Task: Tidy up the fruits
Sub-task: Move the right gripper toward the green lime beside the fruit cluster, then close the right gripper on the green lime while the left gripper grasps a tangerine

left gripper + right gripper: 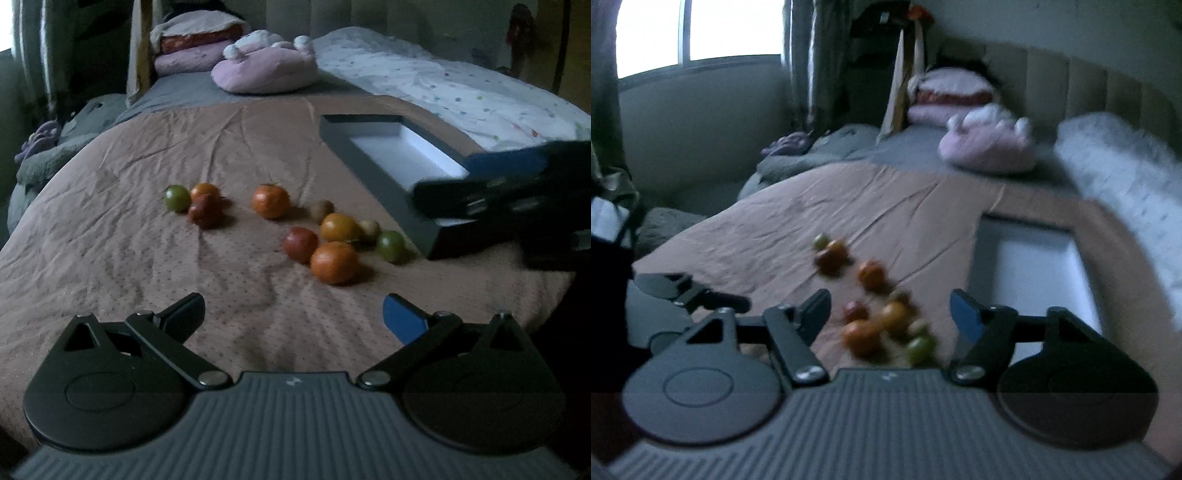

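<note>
Several small fruits lie loose on a pinkish-brown bedspread (147, 240). A far group has a green fruit (177, 197) beside two orange and dark red ones. A lone orange fruit (270, 201) sits in the middle. The nearer cluster includes a big orange fruit (334, 262), a red one (300, 244) and a green one (390, 244). A dark grey box (354, 147) with a white, empty inside lies to the right. My left gripper (293, 310) hovers open short of the fruits. My right gripper (890, 314) is open above the near cluster (886, 325), holding nothing, and also shows as the right gripper (465, 181) over the box's near end.
A pink plush cushion (266, 68) and stacked pillows (195, 40) lie at the head of the bed. A white dotted duvet (461, 88) runs along the right behind the box. Grey bedding (55, 158) hangs off the left edge. A window (701, 29) is at the far left.
</note>
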{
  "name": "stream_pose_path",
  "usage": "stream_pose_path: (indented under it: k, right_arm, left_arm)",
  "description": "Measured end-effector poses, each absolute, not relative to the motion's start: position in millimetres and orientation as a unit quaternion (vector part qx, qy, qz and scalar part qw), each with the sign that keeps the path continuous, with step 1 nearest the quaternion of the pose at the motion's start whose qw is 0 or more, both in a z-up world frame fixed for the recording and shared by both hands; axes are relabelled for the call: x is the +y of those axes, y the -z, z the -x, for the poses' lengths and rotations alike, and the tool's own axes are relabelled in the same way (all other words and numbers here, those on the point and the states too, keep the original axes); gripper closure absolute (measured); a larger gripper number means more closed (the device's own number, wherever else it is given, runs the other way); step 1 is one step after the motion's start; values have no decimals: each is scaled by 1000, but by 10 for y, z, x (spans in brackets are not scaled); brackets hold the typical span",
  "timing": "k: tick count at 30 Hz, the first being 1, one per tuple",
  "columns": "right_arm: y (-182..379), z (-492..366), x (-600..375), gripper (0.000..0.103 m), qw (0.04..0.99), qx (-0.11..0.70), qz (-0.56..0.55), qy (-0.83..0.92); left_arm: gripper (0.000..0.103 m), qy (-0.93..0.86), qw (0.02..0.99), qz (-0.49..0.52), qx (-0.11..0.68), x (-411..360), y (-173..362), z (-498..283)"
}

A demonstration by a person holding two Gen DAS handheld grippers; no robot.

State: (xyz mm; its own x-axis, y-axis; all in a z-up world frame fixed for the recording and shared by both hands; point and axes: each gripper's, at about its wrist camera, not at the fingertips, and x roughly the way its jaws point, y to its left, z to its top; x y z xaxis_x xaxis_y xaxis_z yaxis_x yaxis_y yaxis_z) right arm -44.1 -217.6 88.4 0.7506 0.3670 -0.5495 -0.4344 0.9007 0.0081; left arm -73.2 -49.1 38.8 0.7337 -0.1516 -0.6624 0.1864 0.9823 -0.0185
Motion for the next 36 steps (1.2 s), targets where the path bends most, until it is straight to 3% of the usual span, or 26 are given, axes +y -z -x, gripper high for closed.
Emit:
stream_pose_path:
  k: [4, 24, 36]
  right_arm:
    - [-750, 322, -2082, 65, 921, 321, 64, -212]
    - [-182, -133, -1998, 69, 897, 404, 119, -131]
    - [-107, -161, -1983, 74, 899, 393, 123, -149]
  left_arm:
    - [0, 101, 930, -30, 353, -514, -399, 752]
    - [0, 76, 927, -28, 367, -424, -369, 654]
    - [0, 78, 924, -34, 374, -437, -294, 626]
